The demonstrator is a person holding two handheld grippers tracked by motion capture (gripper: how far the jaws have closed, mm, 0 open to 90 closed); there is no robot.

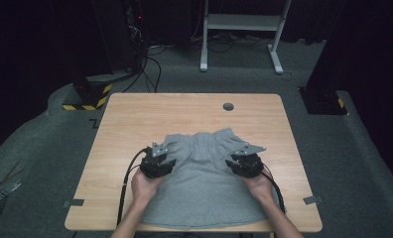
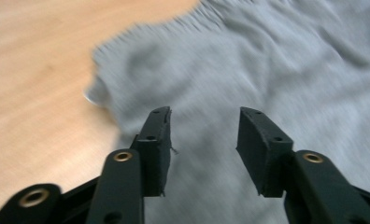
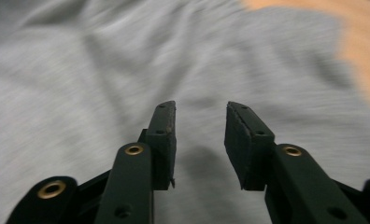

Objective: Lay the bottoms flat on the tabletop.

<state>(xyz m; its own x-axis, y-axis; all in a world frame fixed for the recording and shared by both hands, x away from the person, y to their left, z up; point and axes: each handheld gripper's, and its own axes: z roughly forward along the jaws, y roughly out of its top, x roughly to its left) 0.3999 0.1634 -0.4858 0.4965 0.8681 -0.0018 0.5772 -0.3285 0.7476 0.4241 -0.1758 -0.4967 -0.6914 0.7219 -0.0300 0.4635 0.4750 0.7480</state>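
We see a light wooden table (image 1: 135, 114) standing on grey carpet floor (image 1: 363, 148), with a white desk frame (image 1: 241, 29) behind it, black curtains (image 1: 31, 39) around, and yellow-black striped bases (image 1: 88, 96) at the left.

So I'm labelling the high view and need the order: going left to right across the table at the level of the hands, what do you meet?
Bare wooden table → left gripper → middle of the grey garment → right gripper → bare table again at the right edge.
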